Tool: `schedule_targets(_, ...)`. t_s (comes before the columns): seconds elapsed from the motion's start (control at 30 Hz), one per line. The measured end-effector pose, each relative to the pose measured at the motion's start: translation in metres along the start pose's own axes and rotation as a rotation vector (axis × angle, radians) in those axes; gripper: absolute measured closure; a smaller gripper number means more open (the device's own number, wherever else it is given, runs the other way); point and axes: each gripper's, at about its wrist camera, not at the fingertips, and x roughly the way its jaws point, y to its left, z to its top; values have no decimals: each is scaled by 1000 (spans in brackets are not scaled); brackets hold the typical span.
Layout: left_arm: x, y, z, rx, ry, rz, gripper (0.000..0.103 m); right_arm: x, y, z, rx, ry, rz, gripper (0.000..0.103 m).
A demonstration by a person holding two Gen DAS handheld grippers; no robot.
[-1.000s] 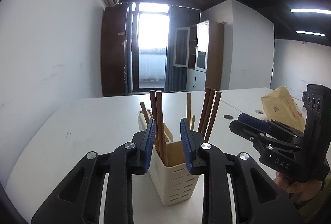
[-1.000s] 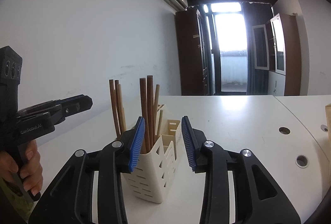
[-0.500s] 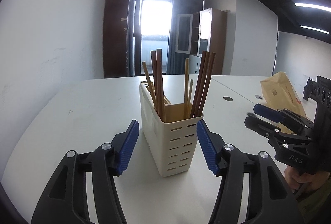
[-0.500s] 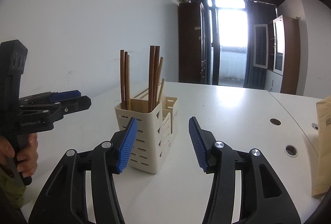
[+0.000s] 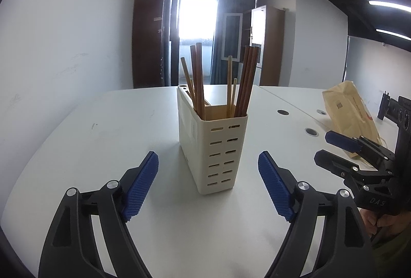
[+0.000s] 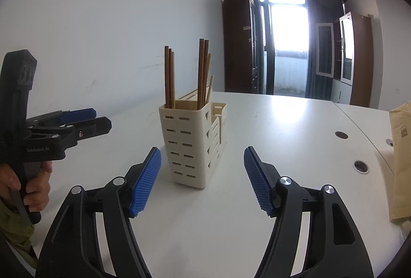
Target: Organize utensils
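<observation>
A cream slotted utensil holder stands upright on the white table. Several brown chopsticks stand in its compartments. My left gripper sits just short of the holder, its jaws still opening, with nothing between the blue pads. My right gripper also faces the holder from a short way back, jaws opening and empty. Each gripper shows in the other's view, the right gripper at the right edge and the left gripper at the left edge.
A brown paper bag lies on the table to the right. Round cable holes dot the tabletop. A white wall runs along the left. A hand grips the left tool's handle.
Both grippers have drawn back and lower from the holder, and their jaws have spread wide. The chopsticks that stood between the pads now stand free in the holder.
</observation>
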Motion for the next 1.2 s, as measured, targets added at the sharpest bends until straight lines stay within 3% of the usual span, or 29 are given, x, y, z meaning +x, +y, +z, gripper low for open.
schedule_targets(0.4,-37,2,-28,-21,19,23,15,-43,14,-13,-25,15,22,24)
schedule_targets(0.7,-82,-3,-38,10,-10,49,6,-80,20,-24,-45,8,19,12)
schedule_targets(0.9,-96,4,-48,-10,13,62,6,-103,23,-32,-58,-6,-10,6)
schedule_targets(1.2,-109,10,-60,-17,43,93,6,-110,20,-46,5,21,26,6)
